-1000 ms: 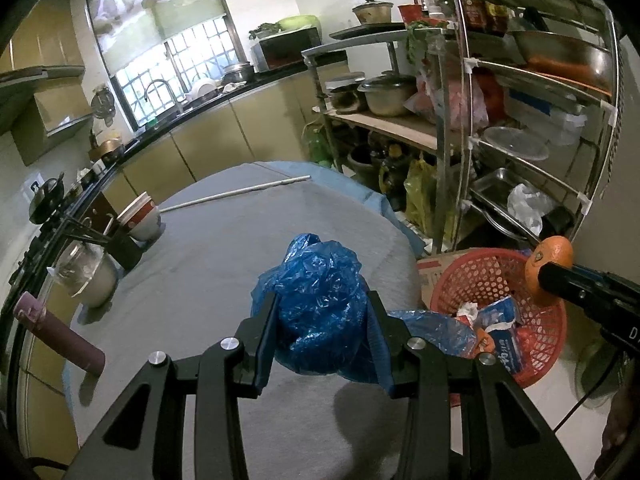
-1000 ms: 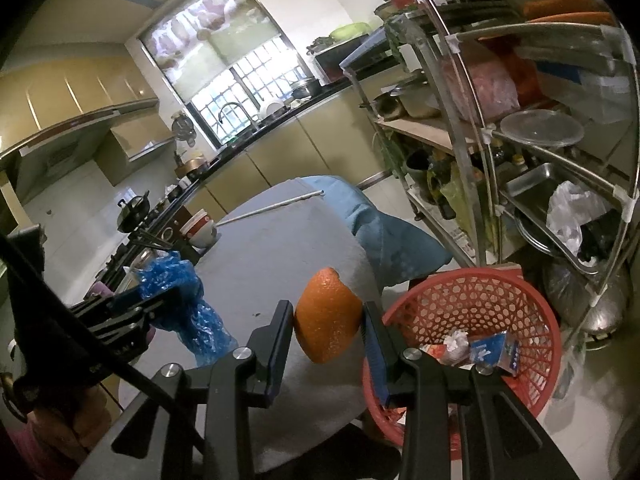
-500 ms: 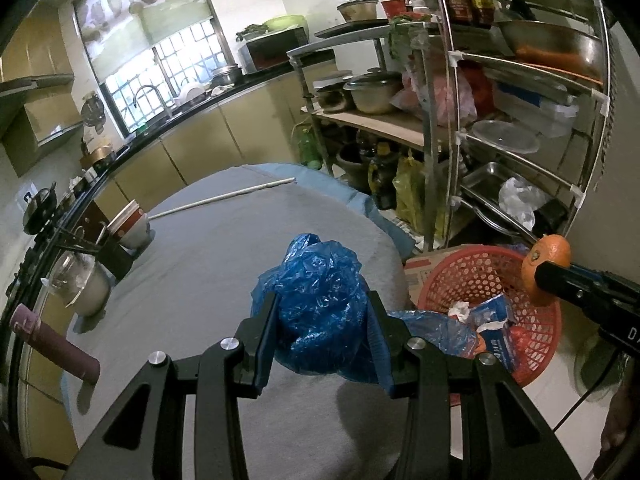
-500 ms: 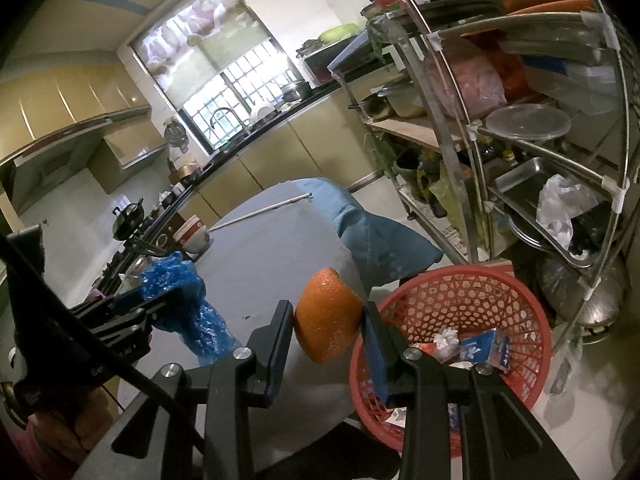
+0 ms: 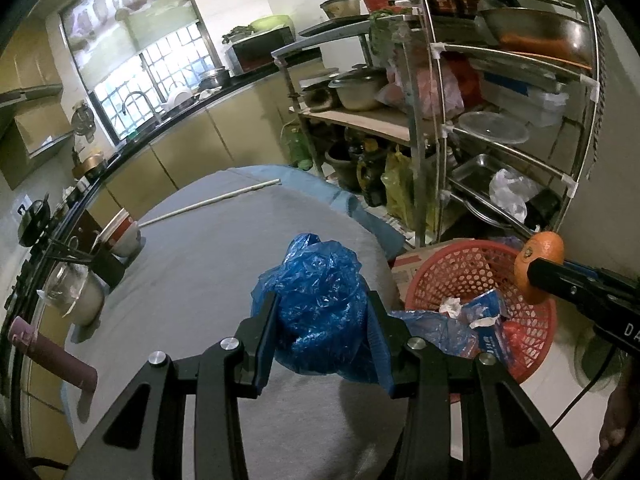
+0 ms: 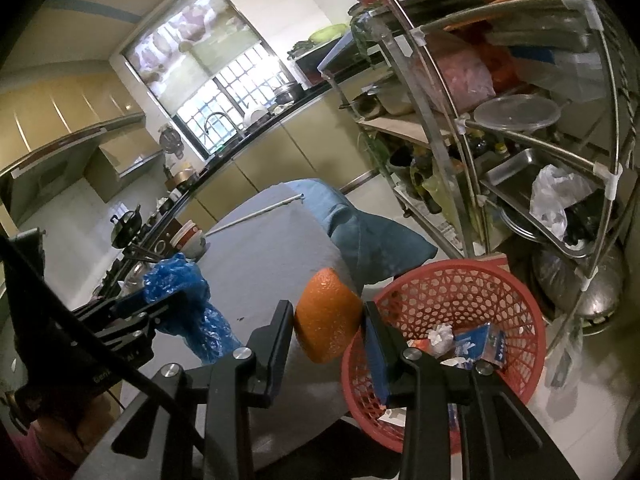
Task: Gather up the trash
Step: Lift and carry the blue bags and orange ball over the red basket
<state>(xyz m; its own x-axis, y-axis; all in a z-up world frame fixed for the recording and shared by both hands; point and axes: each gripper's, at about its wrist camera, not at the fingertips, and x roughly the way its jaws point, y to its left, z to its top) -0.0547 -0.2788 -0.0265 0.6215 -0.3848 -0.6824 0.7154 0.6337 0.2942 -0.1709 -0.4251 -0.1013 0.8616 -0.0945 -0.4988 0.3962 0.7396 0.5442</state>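
Right gripper (image 6: pixel 326 334) jaws clamped on orange (image 6: pixel 326 316), left gripper (image 5: pixel 322 338) jaws on blue bag (image 5: pixel 318 296). Carry each fully over red basket (image 6: pixel 500 292) rim before releasing; bag tail drapes, lift clear of tabletop (image 5: pixel 224 264).

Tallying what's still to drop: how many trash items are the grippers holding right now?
2: a crumpled blue plastic bag in the left gripper, an orange peel in the right gripper.

Blue plastic bag (image 5: pixel 320 304): crumpled, held above table edge.
Orange (image 6: pixel 326 316): whole, held beside basket rim.
Red mesh basket (image 6: pixel 460 292): on floor, containing paper scraps and blue wrapper.
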